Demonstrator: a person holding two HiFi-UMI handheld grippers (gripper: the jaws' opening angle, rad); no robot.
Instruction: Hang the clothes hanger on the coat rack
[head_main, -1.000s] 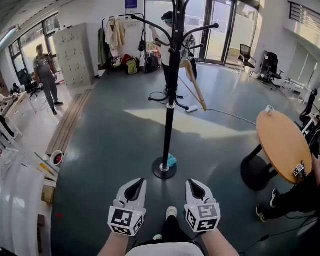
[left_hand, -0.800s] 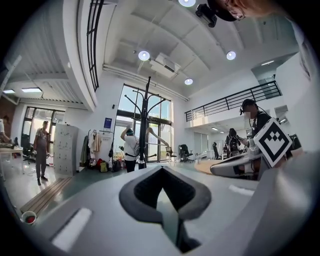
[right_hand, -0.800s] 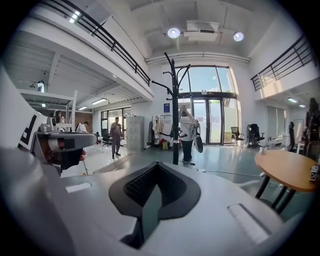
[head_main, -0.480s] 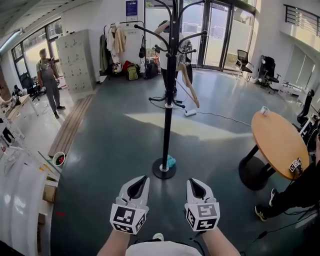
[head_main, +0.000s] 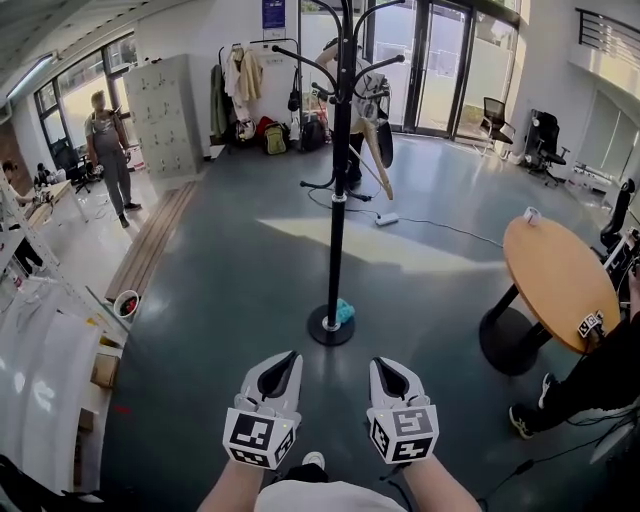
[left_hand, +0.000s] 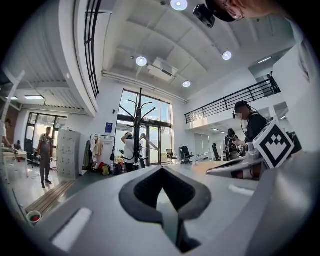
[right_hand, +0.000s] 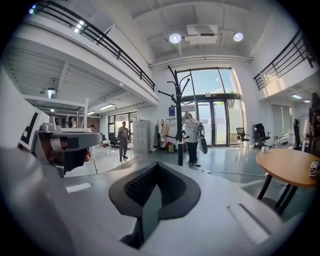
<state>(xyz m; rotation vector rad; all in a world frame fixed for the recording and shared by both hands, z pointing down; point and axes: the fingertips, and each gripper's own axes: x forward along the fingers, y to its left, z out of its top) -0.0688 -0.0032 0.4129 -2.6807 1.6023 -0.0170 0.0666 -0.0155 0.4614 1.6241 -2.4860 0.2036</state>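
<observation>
Black coat rack (head_main: 338, 250), tan hanger (head_main: 381, 172), orange table (head_main: 555, 280)

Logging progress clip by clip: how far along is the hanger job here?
Done: the wooden hanger hangs from a hook on the coat rack. In hand: nothing; the left gripper and right gripper are both shut and empty, well short of the rack. Left: apparently nothing.

A: Anything legible anywhere?

B: Nothing. High on the white back wall (head_main: 185, 35), a blue rectangular sign (head_main: 273, 12), print too small to read.

A: And the black-and-white square markers (head_main: 252, 437) on the left gripper (head_main: 281, 360) and right gripper (head_main: 381, 364)?

B: Blocky patterns only, no letters or digits. Likewise the small black-and-white tag (head_main: 592, 325) at the edge of the round wooden table (head_main: 545, 270).
</observation>
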